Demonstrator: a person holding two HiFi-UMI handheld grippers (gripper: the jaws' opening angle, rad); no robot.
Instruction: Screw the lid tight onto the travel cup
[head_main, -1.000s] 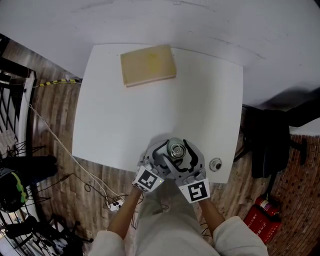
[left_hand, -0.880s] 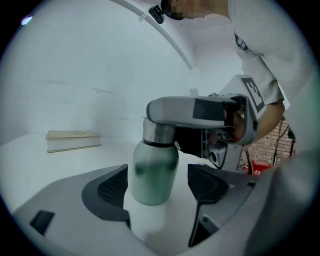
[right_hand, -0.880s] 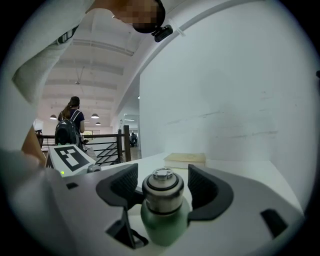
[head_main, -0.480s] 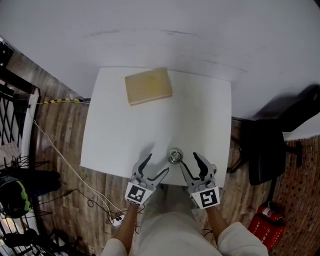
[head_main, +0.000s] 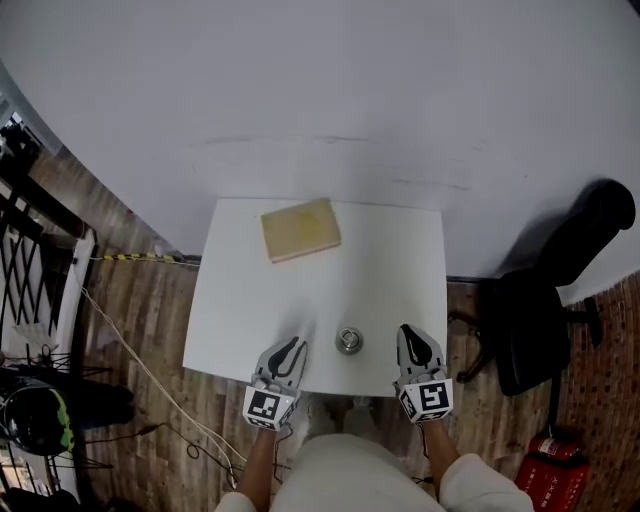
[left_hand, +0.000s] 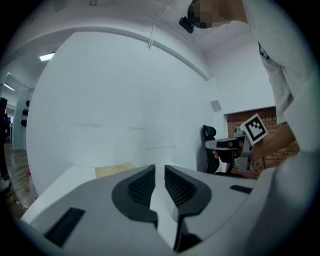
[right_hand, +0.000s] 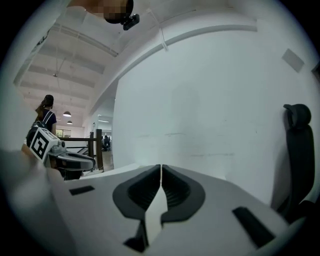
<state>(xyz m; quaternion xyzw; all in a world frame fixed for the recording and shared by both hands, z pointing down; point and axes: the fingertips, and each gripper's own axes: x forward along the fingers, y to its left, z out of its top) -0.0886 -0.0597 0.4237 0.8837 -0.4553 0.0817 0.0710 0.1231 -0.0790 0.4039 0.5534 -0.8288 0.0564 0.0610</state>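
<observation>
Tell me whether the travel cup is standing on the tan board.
No: in the head view the travel cup stands on the bare white table near its front edge, well apart from the tan board at the far side.

White table (head_main: 240, 320) mostly bare, travel cup (head_main: 348, 340) alone by near edge with room either side, wooden block (head_main: 300, 229) at far left, wall (head_main: 320, 100) apparently flush behind far edge, office chair (head_main: 560, 290) standing off to right.
</observation>
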